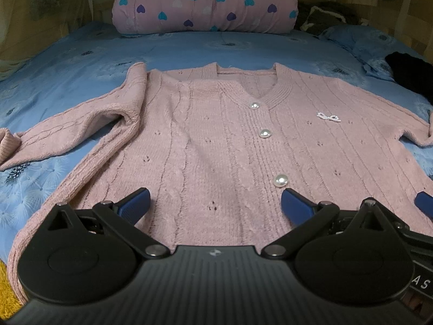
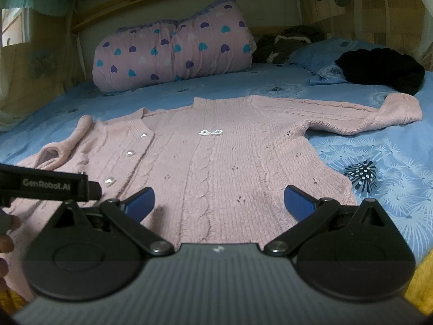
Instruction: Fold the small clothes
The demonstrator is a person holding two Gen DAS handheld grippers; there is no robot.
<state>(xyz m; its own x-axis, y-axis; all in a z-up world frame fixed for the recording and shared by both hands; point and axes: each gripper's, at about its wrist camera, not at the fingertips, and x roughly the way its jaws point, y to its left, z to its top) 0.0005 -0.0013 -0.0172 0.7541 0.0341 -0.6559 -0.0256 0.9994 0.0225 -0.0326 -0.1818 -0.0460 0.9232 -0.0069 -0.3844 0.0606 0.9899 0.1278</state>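
Blue bedsheet point(image 1: 81, 54), pink cardigan point(image 1: 216, 135) beneath left gripper point(image 1: 215, 199).

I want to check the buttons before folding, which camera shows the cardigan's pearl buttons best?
The left wrist view: three pearl buttons sit near centre, large and sharp on the pink cardigan. The right wrist view shows them smaller, off to the left.
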